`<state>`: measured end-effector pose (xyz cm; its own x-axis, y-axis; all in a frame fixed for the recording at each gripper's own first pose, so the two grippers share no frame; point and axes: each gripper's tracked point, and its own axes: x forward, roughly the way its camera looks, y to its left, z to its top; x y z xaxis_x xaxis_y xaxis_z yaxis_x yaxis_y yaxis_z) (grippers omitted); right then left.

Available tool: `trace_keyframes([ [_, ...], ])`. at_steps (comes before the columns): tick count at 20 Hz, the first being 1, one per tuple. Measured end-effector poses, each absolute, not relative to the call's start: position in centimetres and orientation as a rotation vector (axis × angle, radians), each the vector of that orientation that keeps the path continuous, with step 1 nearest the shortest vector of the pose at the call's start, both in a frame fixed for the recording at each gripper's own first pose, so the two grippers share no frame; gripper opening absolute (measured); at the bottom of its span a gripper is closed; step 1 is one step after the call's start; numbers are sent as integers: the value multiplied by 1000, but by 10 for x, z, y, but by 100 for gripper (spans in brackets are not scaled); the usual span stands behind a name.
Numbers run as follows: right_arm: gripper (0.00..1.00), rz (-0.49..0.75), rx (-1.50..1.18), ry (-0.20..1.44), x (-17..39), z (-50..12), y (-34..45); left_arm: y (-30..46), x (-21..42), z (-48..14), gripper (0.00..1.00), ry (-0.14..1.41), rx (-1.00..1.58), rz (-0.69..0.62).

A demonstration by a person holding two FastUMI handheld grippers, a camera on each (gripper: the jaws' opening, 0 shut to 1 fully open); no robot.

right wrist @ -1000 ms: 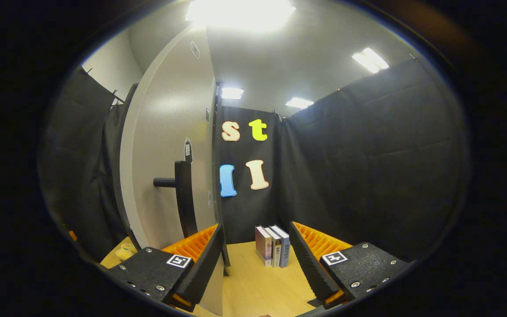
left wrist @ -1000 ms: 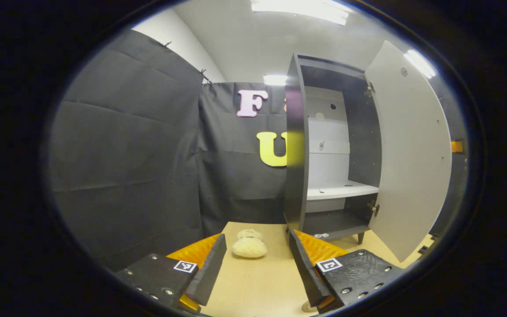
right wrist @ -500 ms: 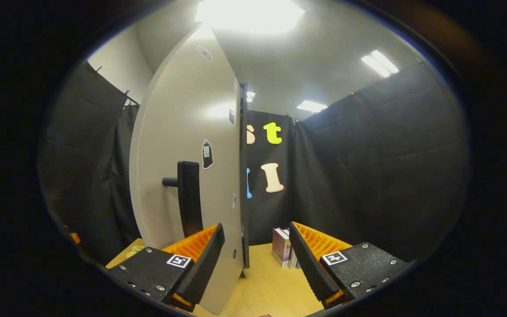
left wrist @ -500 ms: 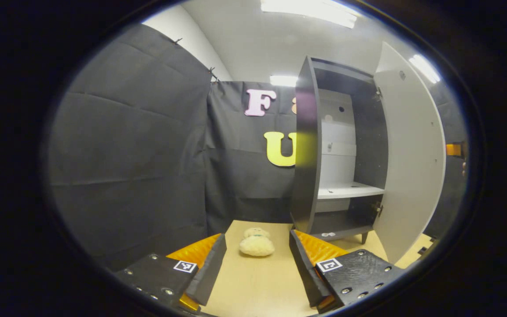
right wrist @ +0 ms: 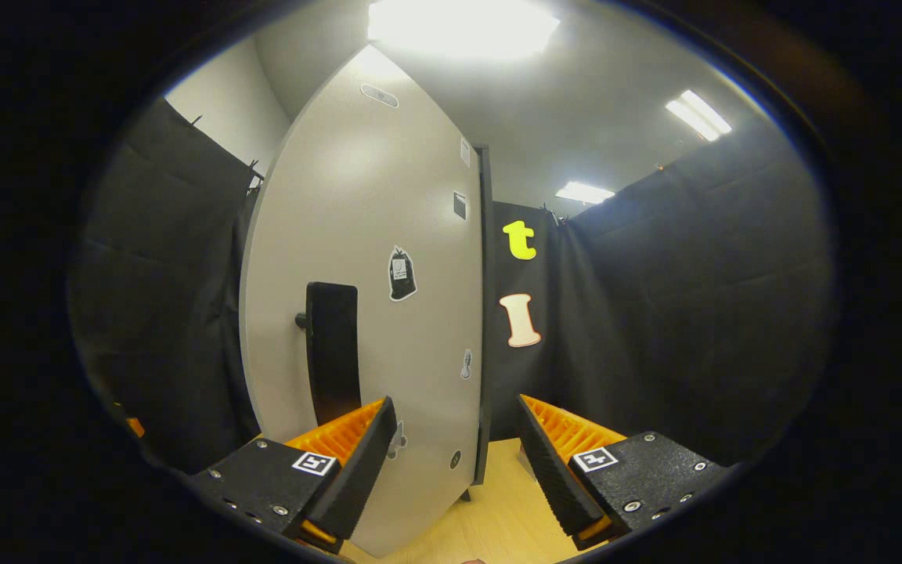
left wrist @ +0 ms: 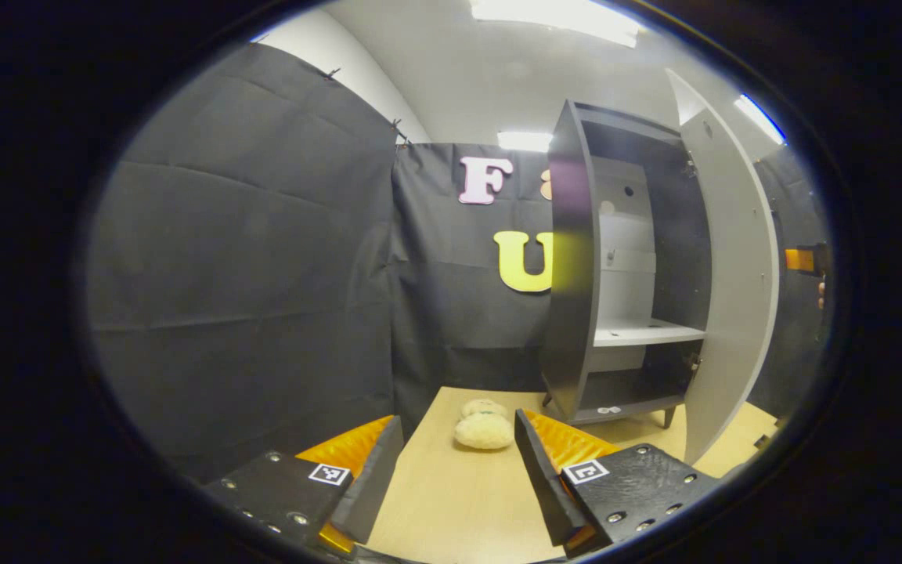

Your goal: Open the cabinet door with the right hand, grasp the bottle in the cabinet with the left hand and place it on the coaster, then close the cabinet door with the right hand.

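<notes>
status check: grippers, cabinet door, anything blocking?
Both hand-held grippers open, empty: left, right. Cabinet door partly open, swinging shut; right gripper near its lower edge, contact unclear. Plush toy on table, clear of the door.

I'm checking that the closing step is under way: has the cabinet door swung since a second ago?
Yes. In the left gripper view the cabinet door has swung toward the cabinet, narrowing the opening; in the right gripper view it now hides the books.

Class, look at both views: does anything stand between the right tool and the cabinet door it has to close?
Nothing visible does. The right tool is open, facing the door's outer face near its handle, with only open air between. The door is ajar from the cabinet.
</notes>
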<state>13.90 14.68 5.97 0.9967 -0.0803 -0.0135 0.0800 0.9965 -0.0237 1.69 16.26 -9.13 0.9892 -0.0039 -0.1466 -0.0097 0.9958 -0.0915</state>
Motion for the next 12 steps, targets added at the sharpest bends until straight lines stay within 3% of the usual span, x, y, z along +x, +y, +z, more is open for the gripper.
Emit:
trace_keyframes([
  [12,94,15,20,36,175,39,189,175,2,-93,83,160,-55,40],
])
